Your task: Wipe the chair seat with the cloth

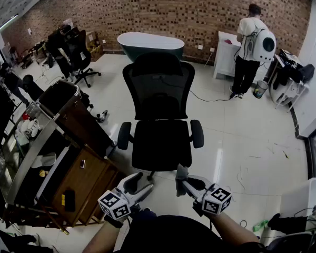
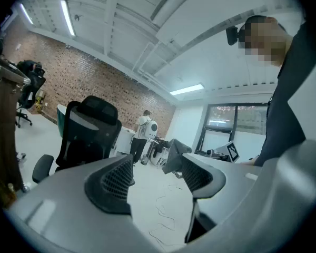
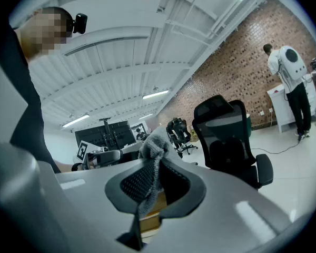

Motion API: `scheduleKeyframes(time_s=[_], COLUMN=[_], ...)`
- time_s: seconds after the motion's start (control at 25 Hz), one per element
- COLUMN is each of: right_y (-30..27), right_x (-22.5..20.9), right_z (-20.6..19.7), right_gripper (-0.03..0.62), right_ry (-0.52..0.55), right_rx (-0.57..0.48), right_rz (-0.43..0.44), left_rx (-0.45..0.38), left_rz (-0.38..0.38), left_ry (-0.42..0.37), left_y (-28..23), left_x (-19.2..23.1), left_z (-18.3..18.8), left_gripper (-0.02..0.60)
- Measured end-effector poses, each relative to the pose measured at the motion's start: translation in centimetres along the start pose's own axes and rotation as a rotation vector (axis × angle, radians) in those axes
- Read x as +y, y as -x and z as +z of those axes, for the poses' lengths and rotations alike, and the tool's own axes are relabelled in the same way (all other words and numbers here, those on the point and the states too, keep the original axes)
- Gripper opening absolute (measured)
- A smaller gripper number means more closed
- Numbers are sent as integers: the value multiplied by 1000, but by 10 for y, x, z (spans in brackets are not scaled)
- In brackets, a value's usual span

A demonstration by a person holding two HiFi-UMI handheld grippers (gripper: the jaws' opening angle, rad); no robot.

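Head view: black office chair seat [image 1: 162, 144] bare, just ahead of and below both tools. Grey cloth [image 1: 181, 172] pinched in the right hand-held gripper [image 1: 183, 180], near the seat's front edge, apparently not touching.

Left gripper view: left hand-held gripper [image 2: 157, 165] with jaws apart, nothing between.

Right gripper view: jaws clamped on the cloth, a tuft poking past the tips.

Best to lower until the tuft presses flat, then sweep in overlapping strokes, keeping the grip firm.
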State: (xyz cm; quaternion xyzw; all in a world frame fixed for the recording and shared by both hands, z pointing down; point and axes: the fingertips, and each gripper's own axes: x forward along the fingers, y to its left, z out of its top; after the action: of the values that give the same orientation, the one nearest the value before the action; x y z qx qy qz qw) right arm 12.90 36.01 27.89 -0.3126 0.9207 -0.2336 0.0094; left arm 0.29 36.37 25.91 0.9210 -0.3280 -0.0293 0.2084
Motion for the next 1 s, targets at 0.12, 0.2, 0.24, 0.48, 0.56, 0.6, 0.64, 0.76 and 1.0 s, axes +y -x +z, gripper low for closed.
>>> scheduleKeyframes(time_s=[0.12,0.2,0.24,0.48,0.56,0.6,0.64,0.76,1.0], right_y=[-2,-8,-12,-48,-64,-73,-83,-115,-194], right_x=[-10,-16,-19,-43,-57,-64,-72,-96,-139], right_z=[4,6,8,22,28,31,35,51,76], right_gripper=[35,35,35,35,35,35,35,35,35], right_ry=[-7,-4,-2,6,7,8,7,0,-22], right_rx=[-2,-1,0,17,22,23,23,27,31], right_rz=[-3,3,6,7,0,-4,-9,-34,-72], left_rx=[13,9,5,-5,-4,-2,0,12,60], left_rz=[12,17,17,8,-2,-8,-14,-38,-88], left_ry=[-1,0,0,15,22,26,31,44,58], left_y=[-8,-12,-15,-37,-49,-56,-63,-85,-116], left_x=[2,11,17,60,80,90,102,137,214], left_z=[6,7,6,15,20,23,27,39,76], left_gripper=[313,313,313,313,313,313,313,313,313])
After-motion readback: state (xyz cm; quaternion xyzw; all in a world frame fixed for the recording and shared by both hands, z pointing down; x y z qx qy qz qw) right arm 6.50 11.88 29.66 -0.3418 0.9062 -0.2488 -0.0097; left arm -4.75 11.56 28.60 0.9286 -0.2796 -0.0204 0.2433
